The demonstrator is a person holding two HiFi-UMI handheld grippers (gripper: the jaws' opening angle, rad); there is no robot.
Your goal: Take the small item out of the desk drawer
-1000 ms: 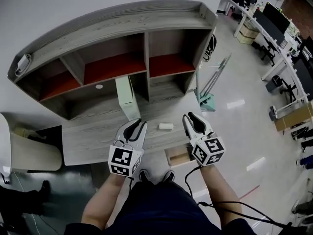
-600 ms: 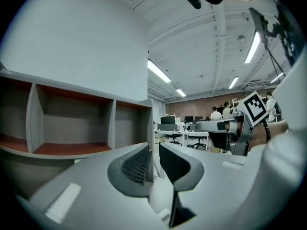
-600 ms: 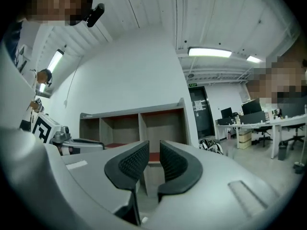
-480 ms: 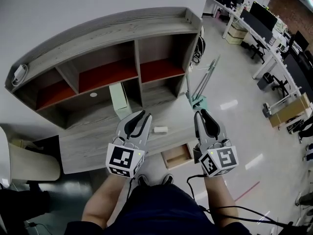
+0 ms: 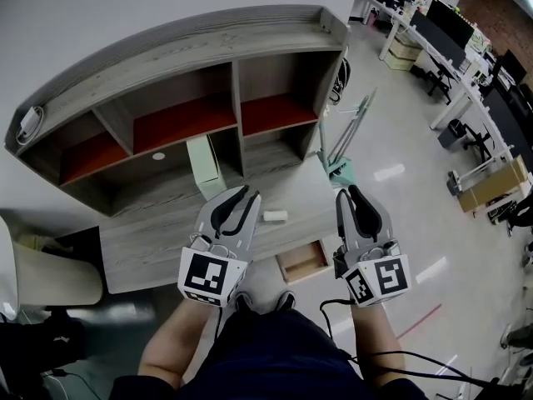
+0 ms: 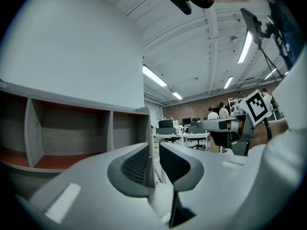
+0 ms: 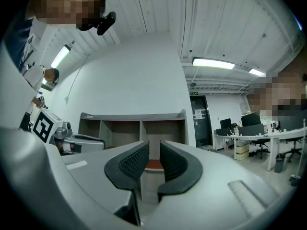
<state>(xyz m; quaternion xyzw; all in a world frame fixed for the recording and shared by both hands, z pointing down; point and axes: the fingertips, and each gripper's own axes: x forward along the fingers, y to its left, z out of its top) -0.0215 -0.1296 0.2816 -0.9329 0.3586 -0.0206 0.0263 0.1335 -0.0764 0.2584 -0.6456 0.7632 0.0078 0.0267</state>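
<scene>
The desk drawer (image 5: 301,262) stands pulled out below the desk's front edge, and its pale wooden inside shows nothing. A small white item (image 5: 275,217) lies on the grey desk top (image 5: 150,232), between my two grippers. My left gripper (image 5: 244,195) hovers over the desk's front edge just left of the item, with only a narrow gap between its jaws (image 6: 156,150) and nothing in it. My right gripper (image 5: 354,193) hangs past the desk's right corner, to the right of the drawer, its jaws (image 7: 154,150) also slightly apart and empty.
A hutch (image 5: 183,123) with red-floored shelves stands on the back of the desk. A pale green upright box (image 5: 204,167) stands under it. A green stand (image 5: 341,169) leans at the desk's right end. A cream chair (image 5: 42,265) is at the left.
My right gripper has drawn back to the right and toward me, away from the desk edge. The left gripper has barely moved. The small item has stayed on the desk.
</scene>
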